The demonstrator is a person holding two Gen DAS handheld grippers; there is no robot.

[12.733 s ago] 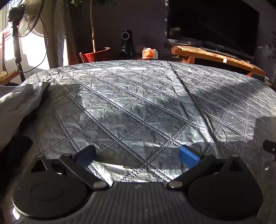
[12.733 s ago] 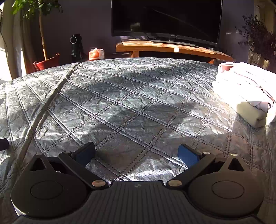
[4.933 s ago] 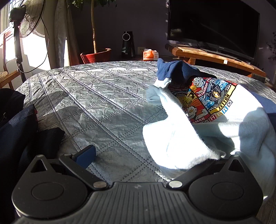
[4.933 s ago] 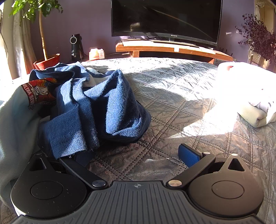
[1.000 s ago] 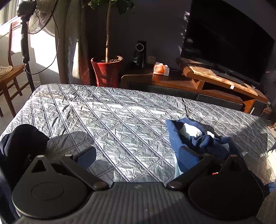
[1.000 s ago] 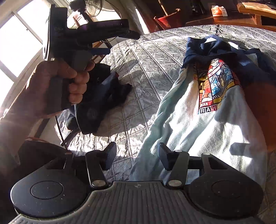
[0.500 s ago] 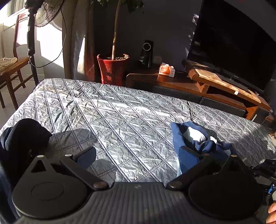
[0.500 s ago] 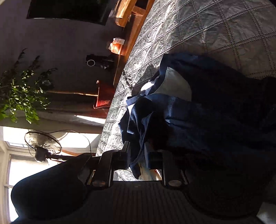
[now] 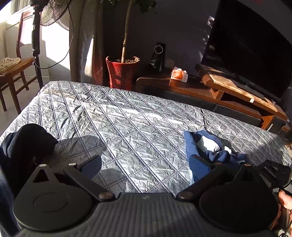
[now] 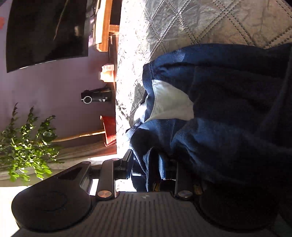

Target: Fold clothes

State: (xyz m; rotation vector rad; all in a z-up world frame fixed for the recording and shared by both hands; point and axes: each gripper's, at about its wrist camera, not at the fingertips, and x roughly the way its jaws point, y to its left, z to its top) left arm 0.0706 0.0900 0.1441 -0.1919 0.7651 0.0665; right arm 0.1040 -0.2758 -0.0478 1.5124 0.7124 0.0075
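Observation:
A navy and white shirt [image 9: 206,145] lies crumpled on the right of the silver quilted bed [image 9: 127,124]. In the right wrist view, which is rolled onto its side, the shirt's navy cloth [image 10: 219,109] fills the picture. My right gripper [image 10: 149,160] is closing on a fold of that navy cloth, which is pinched between its pads. A part of that gripper [image 9: 273,171] and the hand holding it [image 9: 284,198] show at the right edge of the left wrist view. My left gripper [image 9: 145,164] hangs open above the bed, with nothing between its fingers.
A dark heap of clothes [image 9: 27,140] lies at the bed's left edge. Beyond the bed stand a red plant pot [image 9: 122,73], a wooden TV stand [image 9: 237,87] with a television [image 9: 251,45], a fan [image 9: 53,11] and a chair [image 9: 12,71].
The right gripper rolled onto its side, dropped to the shirt's navy part and narrowed its jaws onto the cloth. The left gripper has hardly moved and stays open.

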